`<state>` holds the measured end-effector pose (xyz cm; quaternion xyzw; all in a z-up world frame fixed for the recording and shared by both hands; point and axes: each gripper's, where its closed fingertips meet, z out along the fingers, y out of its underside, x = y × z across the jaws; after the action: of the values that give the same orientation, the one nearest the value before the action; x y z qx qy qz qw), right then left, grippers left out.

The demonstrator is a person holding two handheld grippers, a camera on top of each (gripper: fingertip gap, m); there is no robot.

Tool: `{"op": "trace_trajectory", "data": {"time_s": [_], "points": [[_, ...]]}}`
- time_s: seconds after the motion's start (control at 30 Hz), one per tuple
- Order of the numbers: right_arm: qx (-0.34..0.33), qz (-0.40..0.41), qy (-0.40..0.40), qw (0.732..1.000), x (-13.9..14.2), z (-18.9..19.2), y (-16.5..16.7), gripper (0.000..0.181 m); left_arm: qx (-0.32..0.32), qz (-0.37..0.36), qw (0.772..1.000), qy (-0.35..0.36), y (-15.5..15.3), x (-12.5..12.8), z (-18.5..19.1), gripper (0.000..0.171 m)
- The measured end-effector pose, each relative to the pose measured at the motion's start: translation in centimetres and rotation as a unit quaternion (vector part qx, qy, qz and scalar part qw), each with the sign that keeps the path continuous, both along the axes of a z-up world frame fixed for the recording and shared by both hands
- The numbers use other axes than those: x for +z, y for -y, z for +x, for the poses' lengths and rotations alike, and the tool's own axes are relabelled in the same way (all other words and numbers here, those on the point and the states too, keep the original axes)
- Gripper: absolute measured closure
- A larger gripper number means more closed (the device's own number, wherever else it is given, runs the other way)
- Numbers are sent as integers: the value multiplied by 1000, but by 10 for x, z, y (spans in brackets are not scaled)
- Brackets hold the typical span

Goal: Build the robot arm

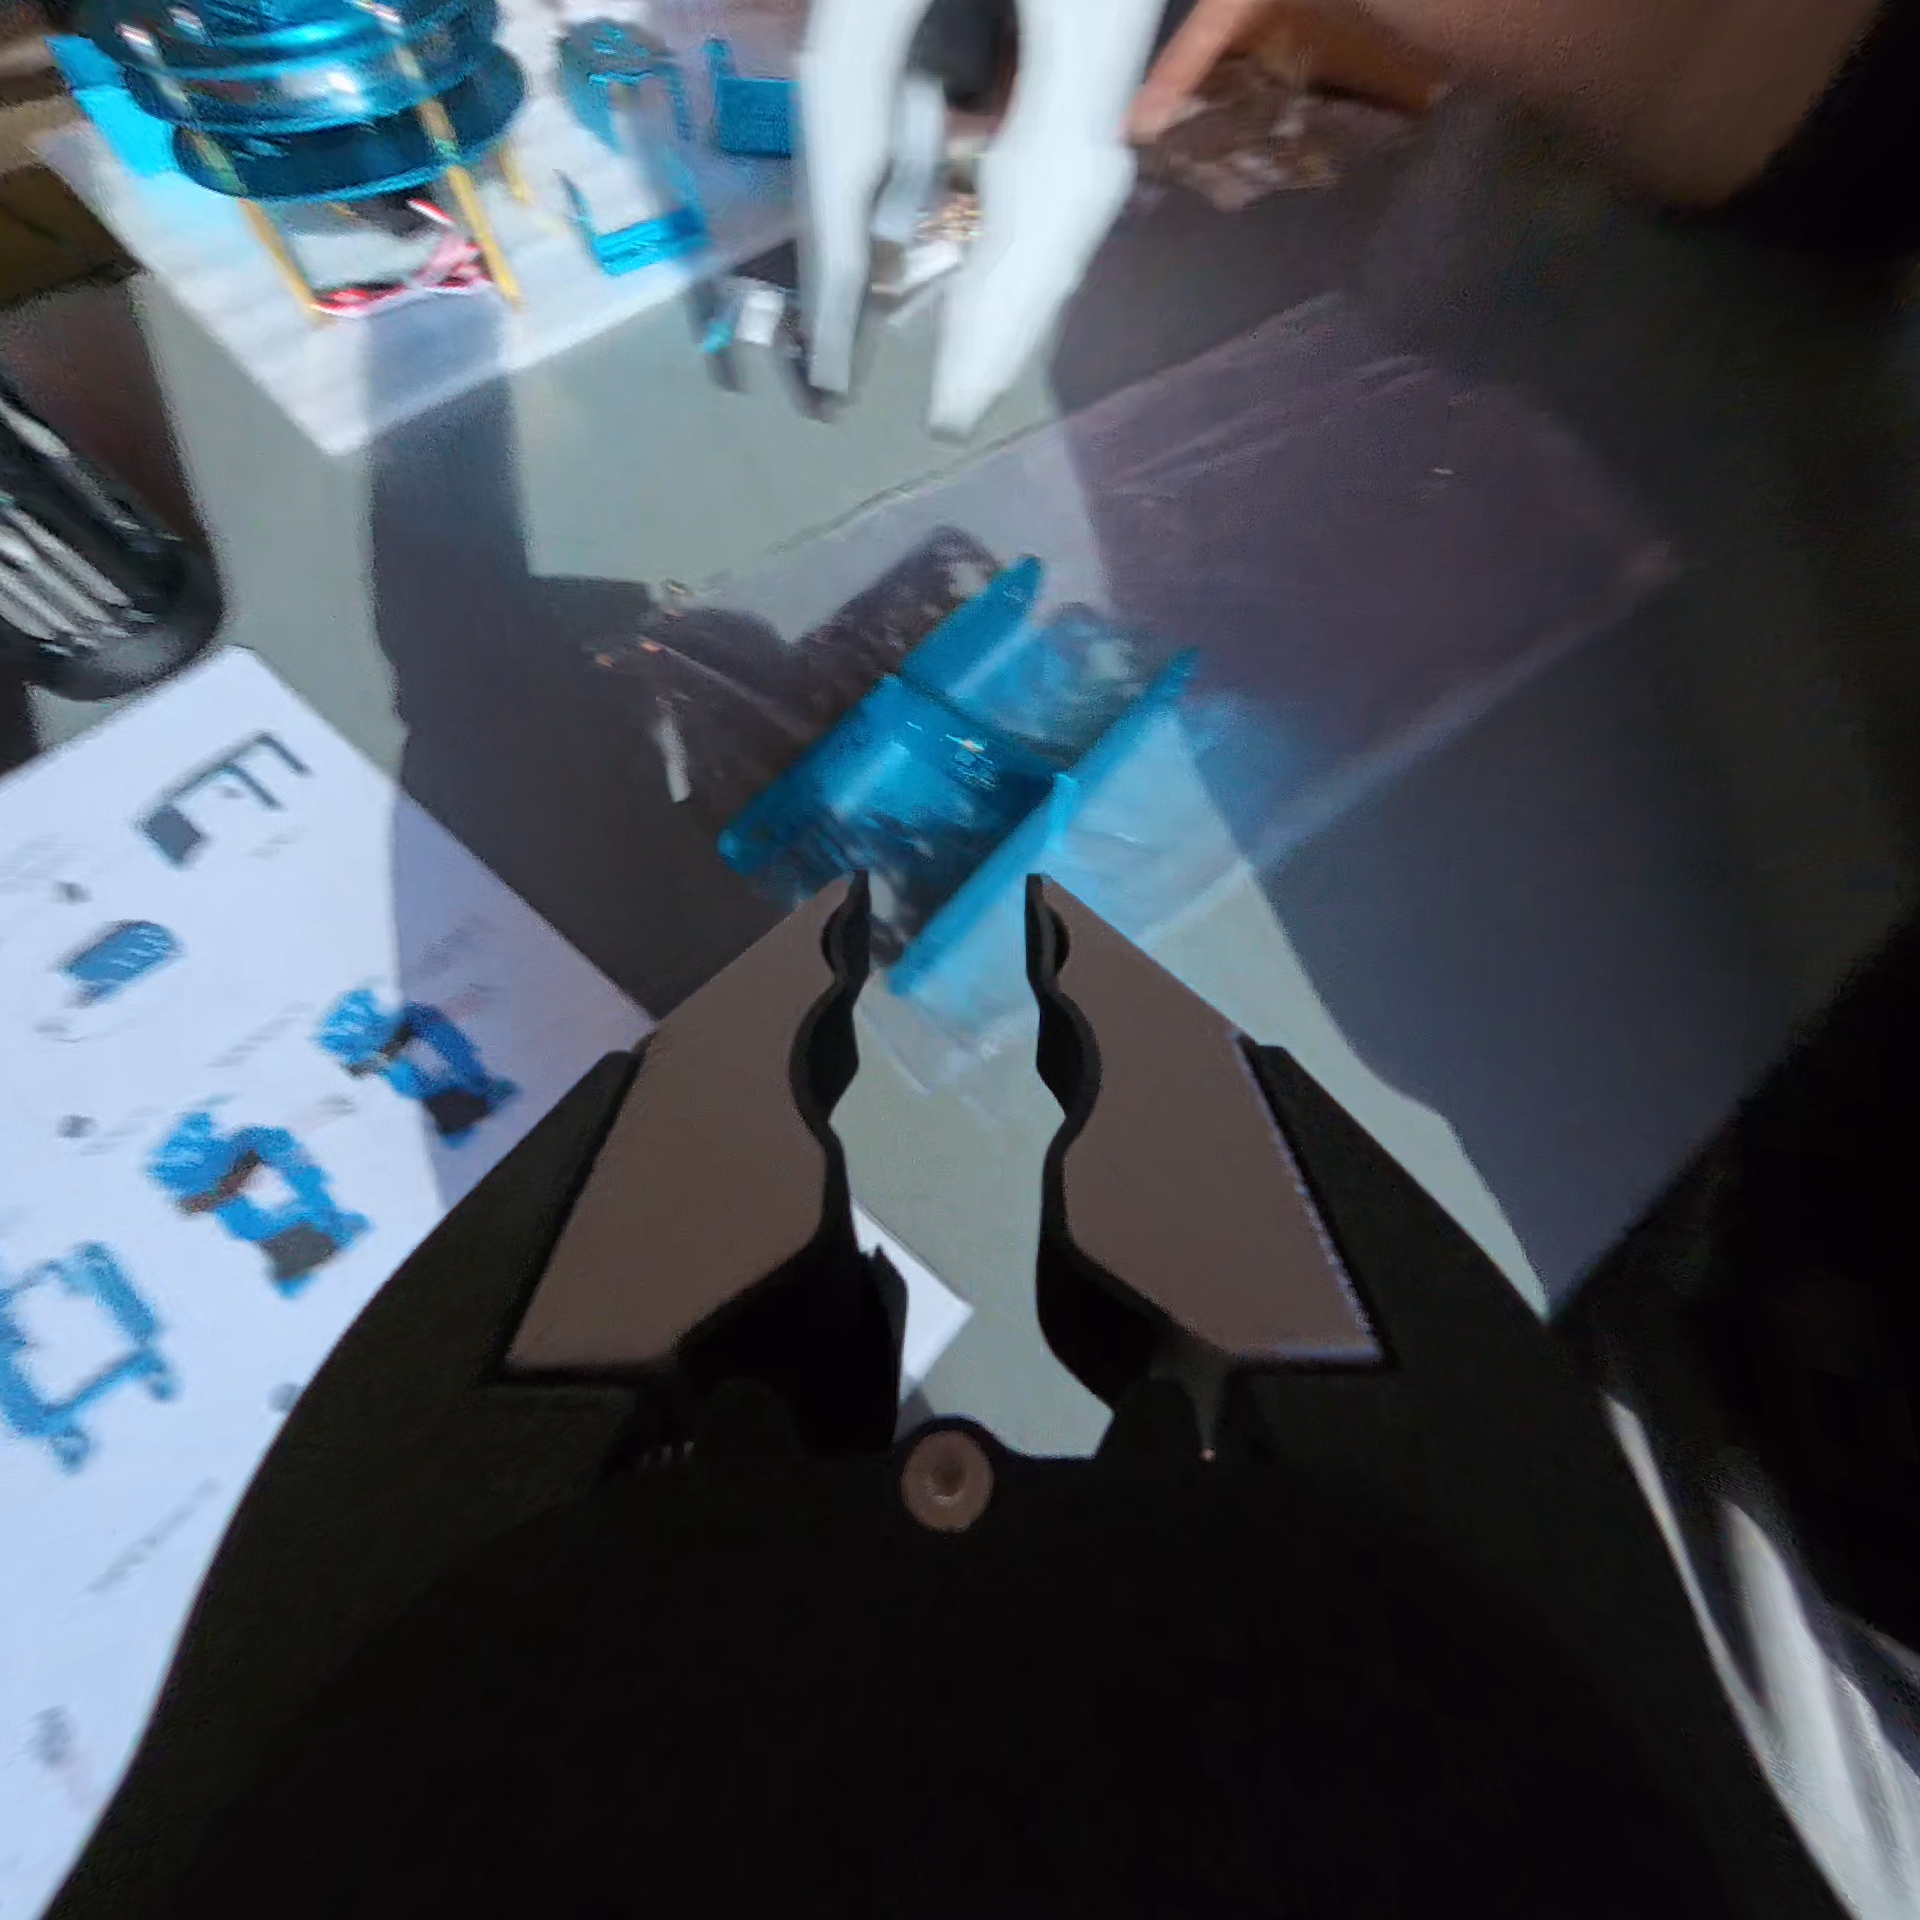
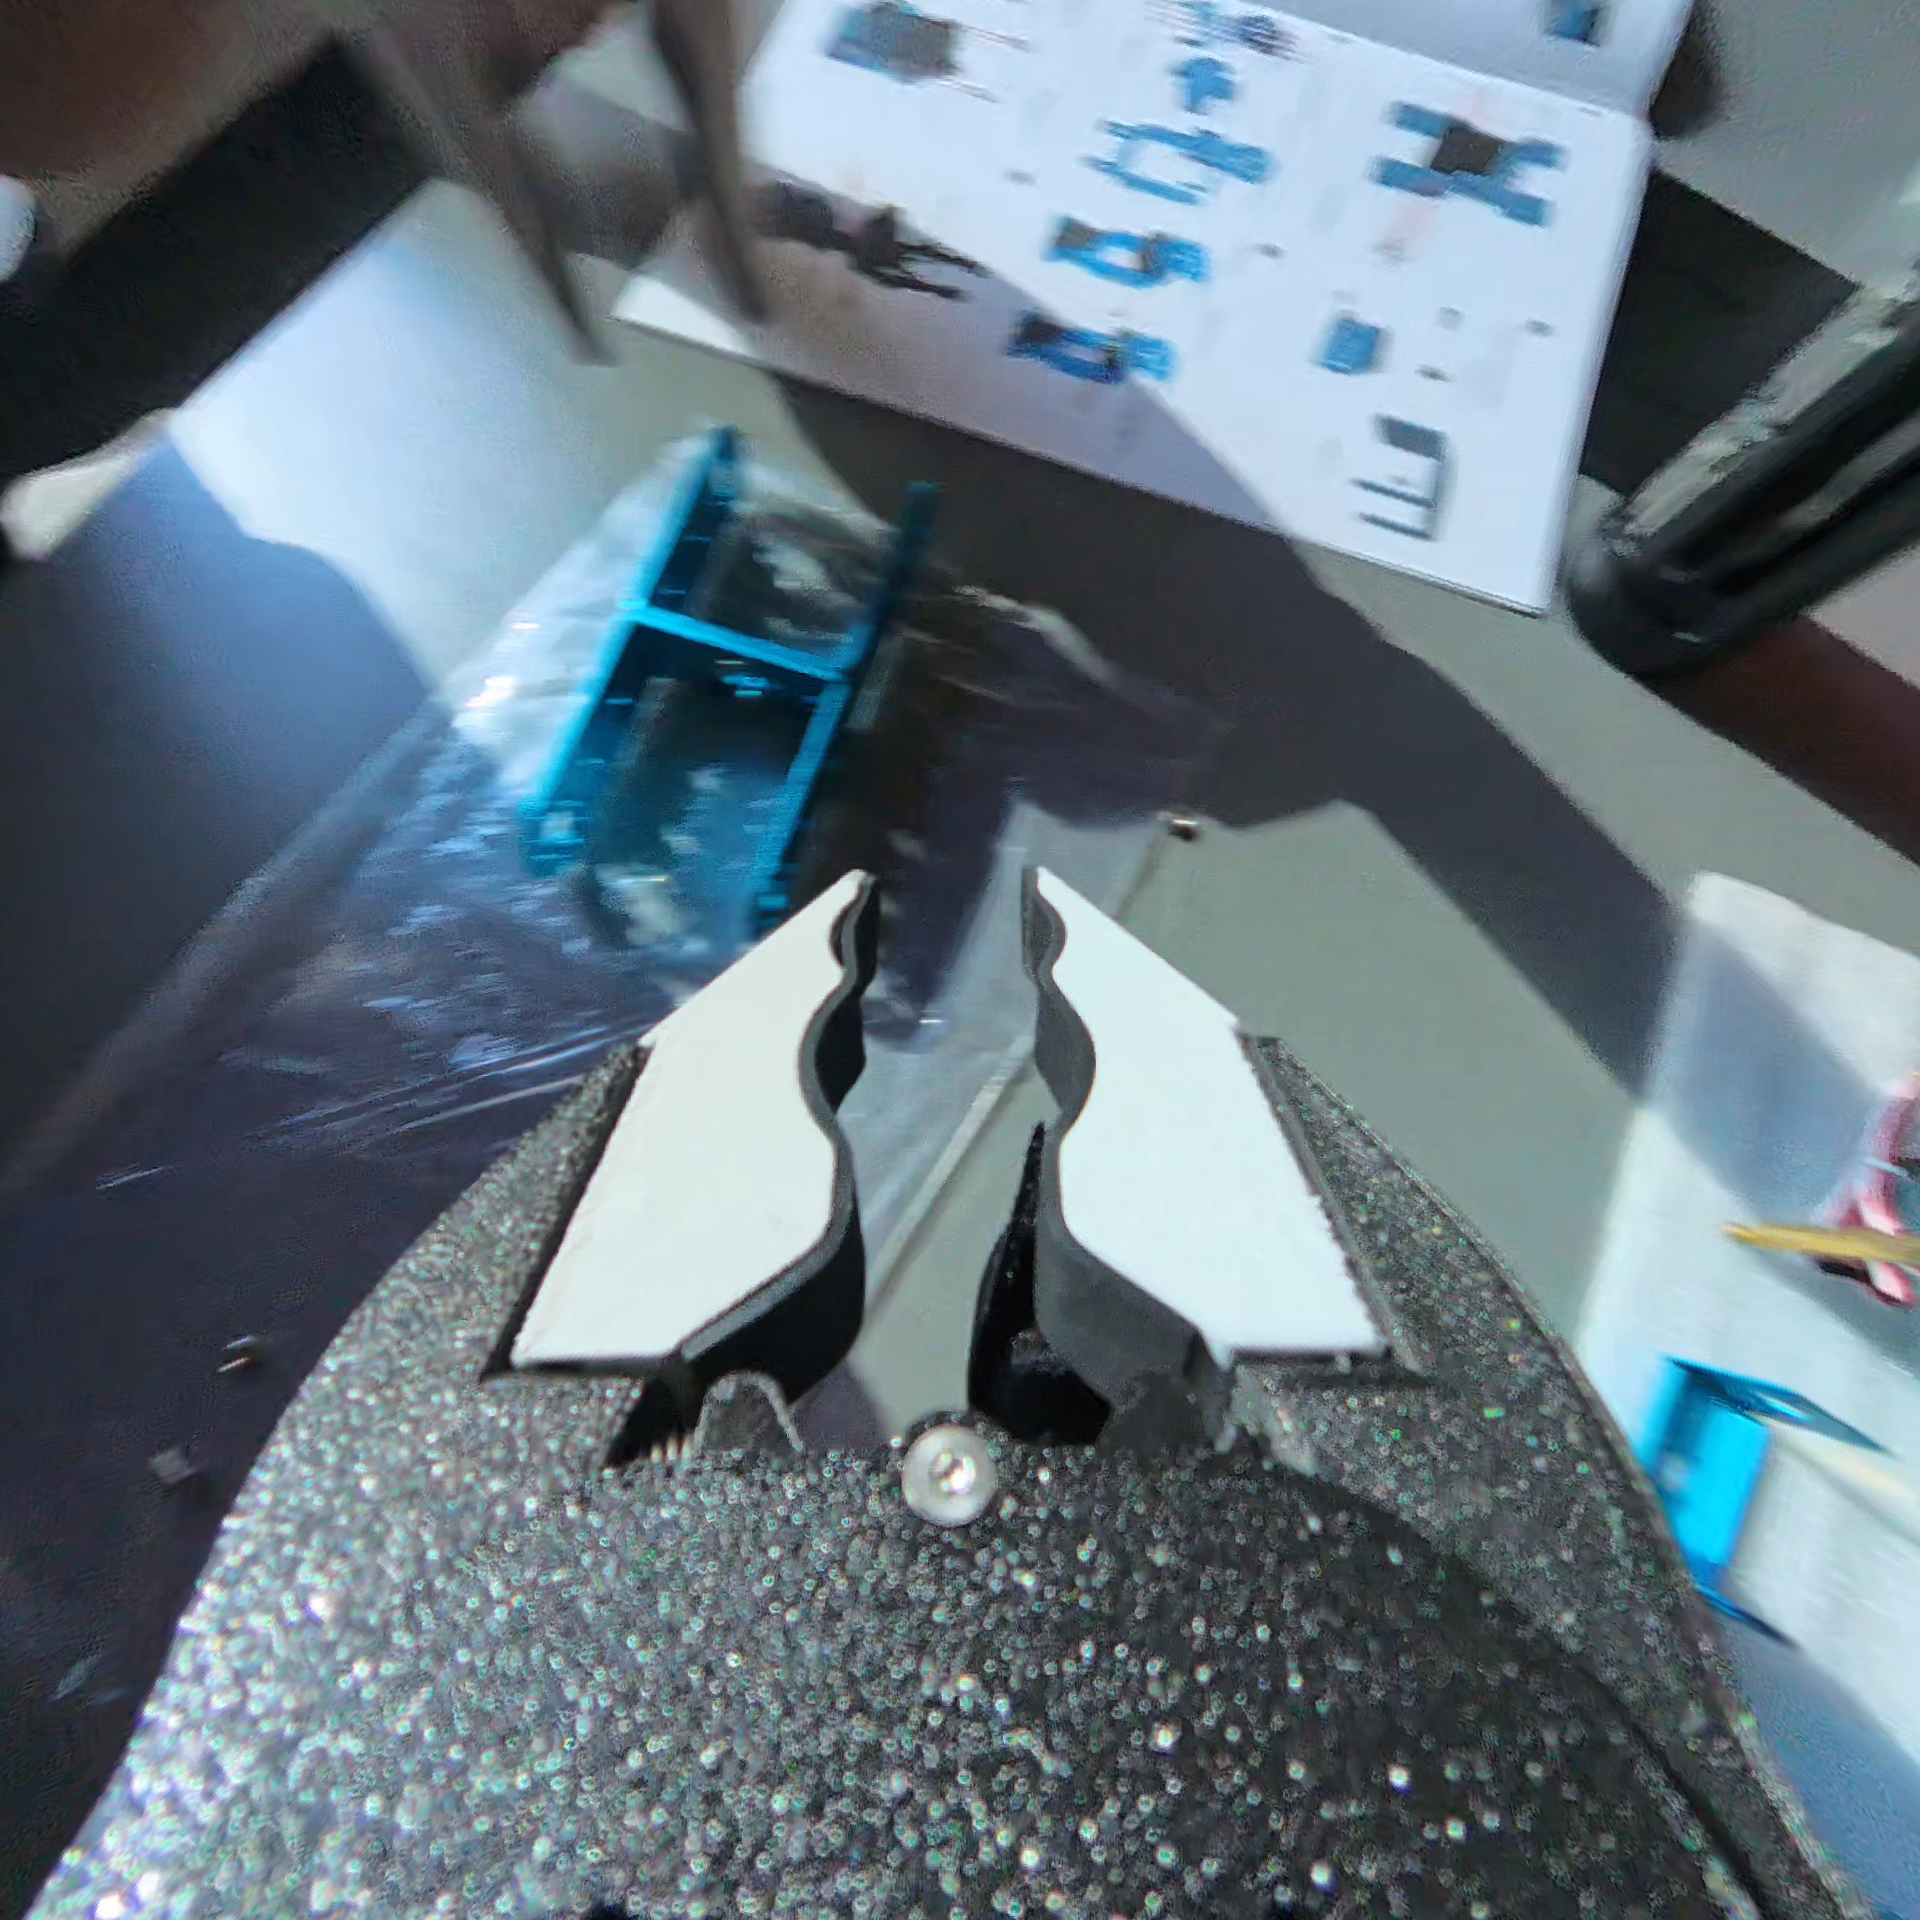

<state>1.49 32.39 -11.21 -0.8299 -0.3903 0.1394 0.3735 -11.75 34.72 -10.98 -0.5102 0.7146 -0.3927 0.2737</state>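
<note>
Above the bagged blue bracket (image 1: pixel 935 769), both tools (image 1: pixel 945 894) (image 2: pixel 948 894) gape empty.

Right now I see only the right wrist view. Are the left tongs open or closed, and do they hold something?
Observer: The left tongs are open and empty. Their tips are at the near edge of the blue bracket in its clear bag.
Operator: At my right edge I see a yellow rod and red wires. What is there?
Observer: A round blue assembly stands on brass posts, with red wires beneath it.
</note>
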Motion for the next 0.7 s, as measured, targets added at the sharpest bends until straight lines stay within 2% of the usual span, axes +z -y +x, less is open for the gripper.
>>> {"op": "trace_trajectory", "data": {"time_s": [0.03, 0.1, 0.2, 0.37, 0.7], "points": [[-20, -3, 14, 1000, -3, 12, -16, 153, -10, -5, 1000, -7, 7, -5, -11, 143], [-18, -32, 36, 999, -10, 22, -37, 159, -19, 13, 1000, -16, 17, -15, -23, 143], [16, -64, 67, 996, -19, 22, -57, 167, -22, 30, 999, -14, 29, -19, -20, 144], [70, -118, 149, 979, -42, 25, -63, 167, -20, 64, 998, 2, 28, -17, -8, 144], [175, -134, 195, 956, -48, 16, -64, 167, -49, -4, 998, 50, 31, 0, -14, 144]]}}
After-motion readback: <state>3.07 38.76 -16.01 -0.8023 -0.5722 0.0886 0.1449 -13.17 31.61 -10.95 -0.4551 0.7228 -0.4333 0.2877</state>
